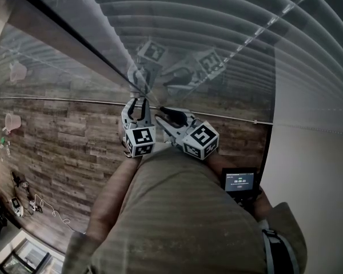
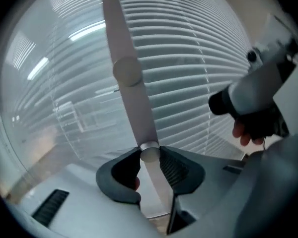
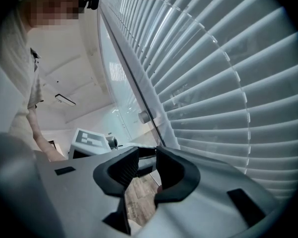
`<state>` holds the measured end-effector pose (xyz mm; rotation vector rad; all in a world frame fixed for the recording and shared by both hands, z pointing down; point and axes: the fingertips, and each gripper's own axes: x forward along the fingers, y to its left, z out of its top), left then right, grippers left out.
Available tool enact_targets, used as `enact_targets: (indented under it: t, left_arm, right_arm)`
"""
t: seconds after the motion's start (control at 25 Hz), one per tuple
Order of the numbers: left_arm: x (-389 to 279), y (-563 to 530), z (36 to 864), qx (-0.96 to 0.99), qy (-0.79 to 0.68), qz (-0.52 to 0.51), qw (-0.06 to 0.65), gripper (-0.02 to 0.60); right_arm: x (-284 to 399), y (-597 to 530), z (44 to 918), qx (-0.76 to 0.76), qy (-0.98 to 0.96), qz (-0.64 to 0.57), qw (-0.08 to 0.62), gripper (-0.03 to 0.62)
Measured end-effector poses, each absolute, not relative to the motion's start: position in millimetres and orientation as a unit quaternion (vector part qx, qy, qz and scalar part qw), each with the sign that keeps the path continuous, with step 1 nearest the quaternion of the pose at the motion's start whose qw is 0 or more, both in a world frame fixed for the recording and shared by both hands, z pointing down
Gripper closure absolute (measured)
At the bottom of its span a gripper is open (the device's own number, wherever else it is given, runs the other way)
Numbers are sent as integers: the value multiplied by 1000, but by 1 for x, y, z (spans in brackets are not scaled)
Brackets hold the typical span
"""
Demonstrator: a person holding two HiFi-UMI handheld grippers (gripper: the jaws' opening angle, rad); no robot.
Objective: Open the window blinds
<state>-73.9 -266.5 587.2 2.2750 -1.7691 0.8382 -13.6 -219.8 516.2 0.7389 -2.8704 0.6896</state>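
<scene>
White blinds [image 3: 213,98], pale wand [image 2: 136,113], brown plank-patterned floor [image 1: 63,147].

A person's beige short-sleeved top [image 1: 177,210] fills the lower centre of the head view. Just above it, the left gripper [image 1: 138,100] and right gripper [image 1: 164,111] have pale grey bodies, dark ribbed jaw pads, and white cubes [image 1: 201,140] printed with black square markers.

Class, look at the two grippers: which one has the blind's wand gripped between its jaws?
The left gripper: its jaws press on the wand from both sides. The right gripper has its jaws standing apart, holding nothing.
</scene>
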Motion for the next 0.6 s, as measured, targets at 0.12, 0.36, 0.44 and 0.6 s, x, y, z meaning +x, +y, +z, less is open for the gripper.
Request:
enact_targets:
  t: [0.12, 0.36, 0.44, 0.6]
  left_arm:
    - [-76, -267, 586, 776, -569, 149, 228, 447]
    - [-79, -269, 585, 672, -402, -243, 573, 448]
    - [-80, -270, 587, 602, -321, -358, 637, 446]
    - [-83, -273, 586, 575, -287, -417, 643, 446]
  right_arm:
    - [-14, -219, 515, 243, -942, 226, 50, 479]
    - [-15, -220, 515, 242, -943, 224, 51, 479]
    - [-15, -220, 515, 241, -943, 224, 52, 479]
    - [-16, -222, 514, 241, -943, 223, 52, 479]
